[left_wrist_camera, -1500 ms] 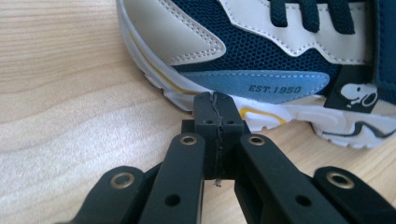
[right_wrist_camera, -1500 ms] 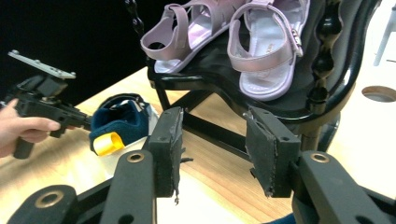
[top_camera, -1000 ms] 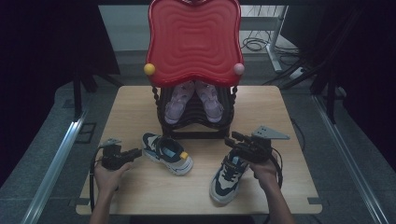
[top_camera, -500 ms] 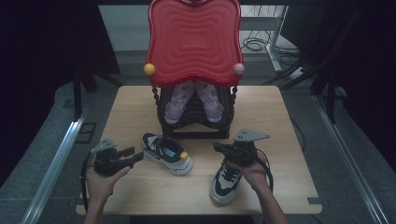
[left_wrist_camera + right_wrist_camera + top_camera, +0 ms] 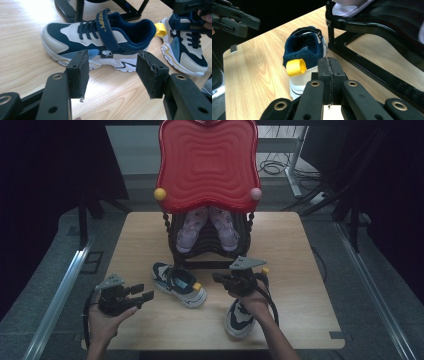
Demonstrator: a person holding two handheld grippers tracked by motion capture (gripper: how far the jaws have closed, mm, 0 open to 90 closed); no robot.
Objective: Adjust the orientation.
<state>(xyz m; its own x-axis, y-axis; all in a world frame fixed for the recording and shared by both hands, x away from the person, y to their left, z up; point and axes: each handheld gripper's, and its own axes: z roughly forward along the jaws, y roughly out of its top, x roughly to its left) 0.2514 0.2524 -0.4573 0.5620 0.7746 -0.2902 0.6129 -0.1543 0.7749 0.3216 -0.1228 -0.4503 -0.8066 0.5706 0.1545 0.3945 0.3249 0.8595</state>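
On the wooden bench point(image 5: 300, 250) lie two navy and white sneakers. The left sneaker point(image 5: 179, 284) lies on its sole in front of the black rack point(image 5: 210, 251), with its yellow heel loop towards the right. The right sneaker point(image 5: 240, 316) lies nearer to the bench edge, partly under the person's right hand point(image 5: 253, 299). The left gripper point(image 5: 142, 296) hovers just left of the left sneaker, its jaws wide open with nothing between them. The right gripper point(image 5: 216, 278) is above the right sneaker, its jaws pressed together and holding nothing. A pair of pink shoes point(image 5: 206, 227) sits on the rack under the red panel point(image 5: 207, 162).
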